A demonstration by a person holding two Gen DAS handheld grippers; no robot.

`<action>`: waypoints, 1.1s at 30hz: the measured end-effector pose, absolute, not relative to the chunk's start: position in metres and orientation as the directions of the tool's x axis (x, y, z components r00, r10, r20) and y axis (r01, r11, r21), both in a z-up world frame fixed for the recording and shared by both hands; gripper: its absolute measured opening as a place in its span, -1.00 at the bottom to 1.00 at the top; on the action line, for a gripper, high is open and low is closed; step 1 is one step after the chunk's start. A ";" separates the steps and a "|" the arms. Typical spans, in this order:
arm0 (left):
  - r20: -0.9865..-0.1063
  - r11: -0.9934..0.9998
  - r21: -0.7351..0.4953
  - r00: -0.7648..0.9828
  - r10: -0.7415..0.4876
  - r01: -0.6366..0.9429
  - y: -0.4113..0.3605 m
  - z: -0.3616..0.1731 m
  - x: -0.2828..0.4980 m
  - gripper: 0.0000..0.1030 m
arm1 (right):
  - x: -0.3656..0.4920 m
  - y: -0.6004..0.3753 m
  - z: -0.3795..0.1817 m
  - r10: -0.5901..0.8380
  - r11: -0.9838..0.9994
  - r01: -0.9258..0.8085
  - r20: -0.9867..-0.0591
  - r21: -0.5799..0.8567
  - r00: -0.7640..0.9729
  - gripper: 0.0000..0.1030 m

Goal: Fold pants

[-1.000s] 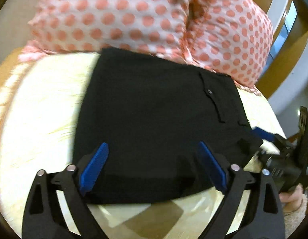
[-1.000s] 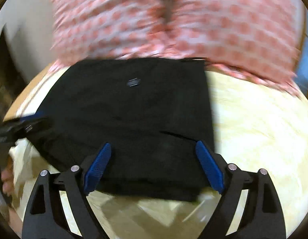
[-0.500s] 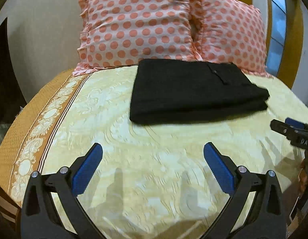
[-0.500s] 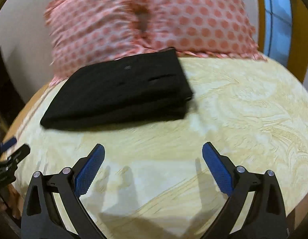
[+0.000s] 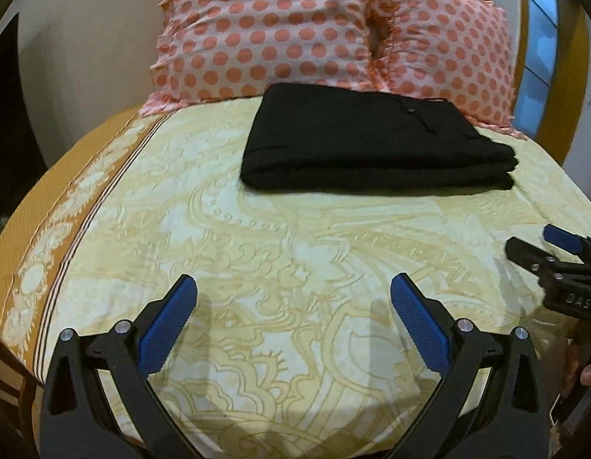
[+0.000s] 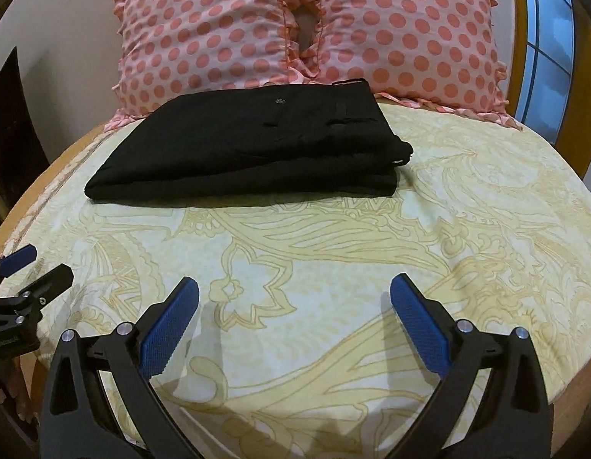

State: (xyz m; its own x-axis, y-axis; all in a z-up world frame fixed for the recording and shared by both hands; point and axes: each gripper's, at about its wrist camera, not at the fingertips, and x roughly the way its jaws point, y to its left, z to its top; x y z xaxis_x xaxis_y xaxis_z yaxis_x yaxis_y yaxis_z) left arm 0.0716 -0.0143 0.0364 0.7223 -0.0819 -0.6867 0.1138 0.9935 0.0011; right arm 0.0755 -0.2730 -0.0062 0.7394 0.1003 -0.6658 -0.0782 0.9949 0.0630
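Note:
The black pants point(image 5: 372, 141) lie folded into a flat rectangle on the yellow patterned bedsheet point(image 5: 288, 260), just in front of the pillows; they also show in the right wrist view point(image 6: 253, 149). My left gripper point(image 5: 293, 317) is open and empty, well back from the pants above the sheet. My right gripper point(image 6: 294, 317) is open and empty, also well back. The right gripper shows at the right edge of the left wrist view point(image 5: 555, 264). The left gripper shows at the left edge of the right wrist view point(image 6: 23, 283).
Two pink polka-dot pillows point(image 5: 265, 30) point(image 6: 406, 34) lean against the wall behind the pants. The sheet's orange border point(image 5: 54, 206) runs along the bed's left side. A window with a wooden frame point(image 6: 548, 42) is at the right.
Both grippers have pulled back from the folded pants toward the near edge of the bed. The pants stay folded in place.

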 end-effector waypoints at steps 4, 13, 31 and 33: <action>-0.676 0.995 0.036 0.735 -0.046 0.096 -0.016 0.029 0.068 0.97 | 0.077 -0.270 -0.013 0.091 0.995 -0.086 -0.677 0.042 0.731 0.97; -0.668 0.996 0.031 0.743 -0.040 0.082 -0.015 0.029 0.065 0.97 | 0.068 -0.263 -0.016 0.041 0.999 -0.046 -0.660 0.010 0.750 0.97; -0.649 0.995 0.030 0.759 -0.052 0.094 -0.014 0.029 0.063 0.97 | 0.063 -0.262 -0.018 0.030 0.999 -0.032 -0.639 0.008 0.768 0.97; -0.649 0.995 0.029 0.759 -0.053 0.094 -0.014 0.029 0.063 0.97 | 0.063 -0.261 -0.017 0.030 0.999 -0.032 -0.638 0.008 0.769 0.97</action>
